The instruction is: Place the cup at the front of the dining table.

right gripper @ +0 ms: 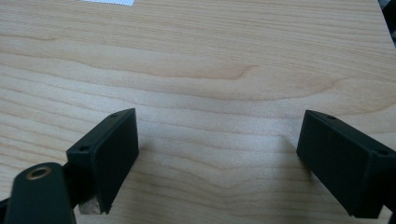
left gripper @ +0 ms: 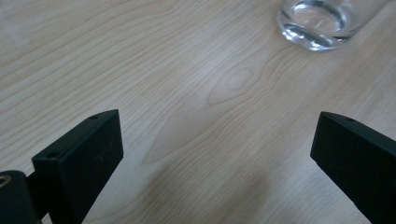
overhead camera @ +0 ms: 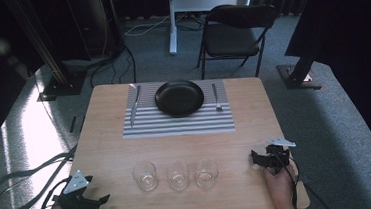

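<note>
Three clear glasses stand in a row near the front of the wooden table [overhead camera: 108, 150]: the left glass [overhead camera: 145, 176], the middle glass [overhead camera: 178, 176] and the right glass [overhead camera: 206, 173]. Farther back lies a striped placemat [overhead camera: 175, 126] with a black plate [overhead camera: 179, 98] on it, a knife [overhead camera: 134, 106] to its left and a fork [overhead camera: 216, 98] to its right. My left gripper [overhead camera: 97, 200] hovers at the front left corner, open and with nothing between its jaws [left gripper: 217, 126]; the base of a glass [left gripper: 317, 23] lies ahead of it. My right gripper [overhead camera: 260, 160] rests near the front right edge, open over bare wood [right gripper: 217, 123].
A black folding chair [overhead camera: 235, 33] stands beyond the table's far right side, and a white desk leg [overhead camera: 171, 30] behind it. Cables [overhead camera: 24, 180] loop over the grey carpet at the left. Dark stands flank the table on both sides.
</note>
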Demonstrator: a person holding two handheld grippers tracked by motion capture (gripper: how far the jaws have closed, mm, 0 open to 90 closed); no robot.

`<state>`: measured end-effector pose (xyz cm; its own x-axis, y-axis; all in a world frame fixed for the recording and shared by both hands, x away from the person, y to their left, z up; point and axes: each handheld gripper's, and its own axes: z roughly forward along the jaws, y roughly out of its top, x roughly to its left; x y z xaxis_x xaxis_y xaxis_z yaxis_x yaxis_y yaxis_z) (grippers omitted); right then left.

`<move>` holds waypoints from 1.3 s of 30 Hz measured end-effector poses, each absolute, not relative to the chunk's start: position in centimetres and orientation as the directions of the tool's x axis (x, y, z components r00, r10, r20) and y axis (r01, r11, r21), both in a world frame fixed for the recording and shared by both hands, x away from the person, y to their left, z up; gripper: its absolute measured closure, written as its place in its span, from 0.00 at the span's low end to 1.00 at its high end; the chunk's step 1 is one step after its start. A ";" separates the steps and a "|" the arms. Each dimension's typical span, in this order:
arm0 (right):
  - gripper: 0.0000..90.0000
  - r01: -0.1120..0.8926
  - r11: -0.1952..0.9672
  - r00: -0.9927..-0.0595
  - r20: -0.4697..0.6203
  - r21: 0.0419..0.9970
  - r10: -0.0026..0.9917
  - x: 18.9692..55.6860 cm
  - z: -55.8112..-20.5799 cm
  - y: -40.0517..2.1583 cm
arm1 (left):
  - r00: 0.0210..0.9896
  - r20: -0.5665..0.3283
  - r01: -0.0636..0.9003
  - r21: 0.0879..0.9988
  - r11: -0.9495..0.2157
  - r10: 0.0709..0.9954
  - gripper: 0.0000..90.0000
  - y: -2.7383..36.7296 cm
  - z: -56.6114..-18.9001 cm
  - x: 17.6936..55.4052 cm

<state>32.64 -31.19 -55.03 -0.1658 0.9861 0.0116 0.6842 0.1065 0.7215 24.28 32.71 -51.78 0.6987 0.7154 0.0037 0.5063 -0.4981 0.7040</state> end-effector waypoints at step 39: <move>0.13 0.684 0.107 -0.166 0.011 0.721 0.986 32.6 -55.0 -31.2 | 0.840 -0.002 0.331 0.795 -0.509 0.542 0.03 26.6 -47.1 25.1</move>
<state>32.64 -31.19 -55.03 -0.1657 0.9861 0.0113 0.6844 0.1067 0.7213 25.14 26.60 -47.13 0.8402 0.5423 -0.0023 0.3307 -0.5089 0.7948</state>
